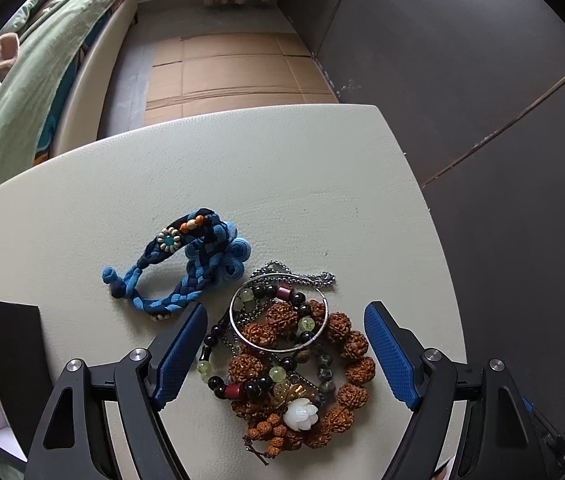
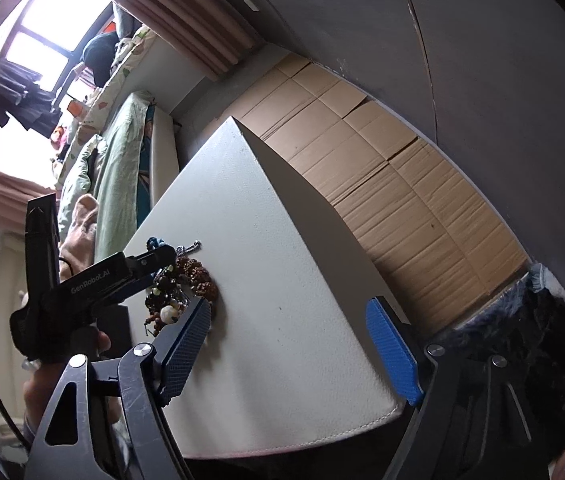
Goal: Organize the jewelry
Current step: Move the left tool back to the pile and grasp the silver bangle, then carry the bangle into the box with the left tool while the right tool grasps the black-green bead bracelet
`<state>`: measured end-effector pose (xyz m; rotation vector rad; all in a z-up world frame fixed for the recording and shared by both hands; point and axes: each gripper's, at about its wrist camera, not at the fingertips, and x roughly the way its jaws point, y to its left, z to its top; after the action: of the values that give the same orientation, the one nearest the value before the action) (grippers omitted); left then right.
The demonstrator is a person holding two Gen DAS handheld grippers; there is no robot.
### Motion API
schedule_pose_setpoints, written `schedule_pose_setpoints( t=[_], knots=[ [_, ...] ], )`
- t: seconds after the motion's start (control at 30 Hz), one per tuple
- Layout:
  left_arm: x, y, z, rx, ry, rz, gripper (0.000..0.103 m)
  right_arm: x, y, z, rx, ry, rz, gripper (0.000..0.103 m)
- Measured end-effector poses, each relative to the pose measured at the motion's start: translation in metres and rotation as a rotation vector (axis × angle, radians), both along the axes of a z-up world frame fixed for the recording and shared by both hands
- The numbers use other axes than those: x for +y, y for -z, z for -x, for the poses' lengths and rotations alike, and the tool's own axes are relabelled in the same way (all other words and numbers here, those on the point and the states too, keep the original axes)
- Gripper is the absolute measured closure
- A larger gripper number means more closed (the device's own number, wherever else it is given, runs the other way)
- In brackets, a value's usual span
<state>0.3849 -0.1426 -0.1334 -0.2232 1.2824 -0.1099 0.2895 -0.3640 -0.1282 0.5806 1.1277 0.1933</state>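
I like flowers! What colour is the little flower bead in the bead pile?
White. The flower bead shows best in the left wrist view.

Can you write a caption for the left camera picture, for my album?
Open left gripper poised over a tangled pile of beaded bracelets, with a blue braided bracelet beside it on the white table.

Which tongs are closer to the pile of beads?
Left. The left tongs are open with the pile of beads between their fingers. The right tongs are open too, off to the side over bare table.
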Motion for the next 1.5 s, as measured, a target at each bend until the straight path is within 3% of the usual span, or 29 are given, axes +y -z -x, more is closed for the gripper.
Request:
schedule_pose_setpoints(
  t=[0.1, 0.17, 0.27, 0.57, 0.93, 1.3, 1.5],
  knots=[
    [0.003, 0.006, -0.003, 0.010, -0.019, 0.010, 0.023, 0.002, 0.003, 0.002, 0.008, -0.008, 0.002, 0.022],
    [0.004, 0.009, -0.004, 0.023, -0.026, 0.018, 0.038, 0.003, 0.004, 0.002, 0.013, -0.011, 0.004, 0.022],
    [0.007, 0.010, -0.005, 0.024, -0.035, 0.040, 0.051, 0.006, 0.005, 0.002, 0.018, -0.013, 0.008, 0.022],
    [0.026, -0.016, 0.007, -0.025, -0.047, 0.082, 0.051, 0.023, 0.006, -0.005, 0.024, -0.049, 0.012, 0.025],
    [0.072, -0.051, 0.037, -0.102, -0.100, 0.109, 0.051, 0.068, 0.003, -0.029, 0.025, -0.124, -0.125, 0.050],
    [0.129, -0.076, 0.071, -0.165, -0.177, 0.125, 0.051, 0.122, 0.010, -0.056, 0.066, -0.172, -0.181, 0.071],
    [0.156, -0.086, 0.090, -0.191, -0.217, 0.124, 0.051, 0.140, 0.022, -0.069, 0.099, -0.161, -0.175, 0.073]
  ],
)
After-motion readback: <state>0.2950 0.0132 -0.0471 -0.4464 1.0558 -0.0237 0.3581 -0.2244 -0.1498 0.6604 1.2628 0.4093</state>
